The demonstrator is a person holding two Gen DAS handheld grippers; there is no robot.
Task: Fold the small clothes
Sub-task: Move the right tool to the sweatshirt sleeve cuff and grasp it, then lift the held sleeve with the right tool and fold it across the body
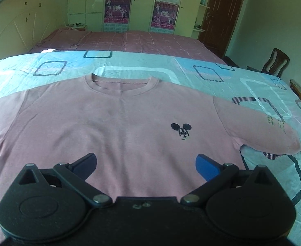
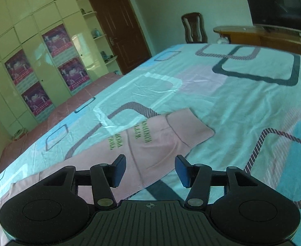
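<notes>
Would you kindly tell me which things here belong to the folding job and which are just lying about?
Job:
- pink shirt, spread flat
- its sleeve
- left gripper, open
- right gripper, open
- patterned bedsheet under it

Lying about:
- chair
- posters
- door

We cannot read the small dark lettering (image 1: 277,125) on the pink cotton sweatshirt's (image 1: 113,123) sleeve. Its hem lies hidden behind the black left gripper (image 1: 147,163), and the picture's edge cuts its other sleeve.
</notes>
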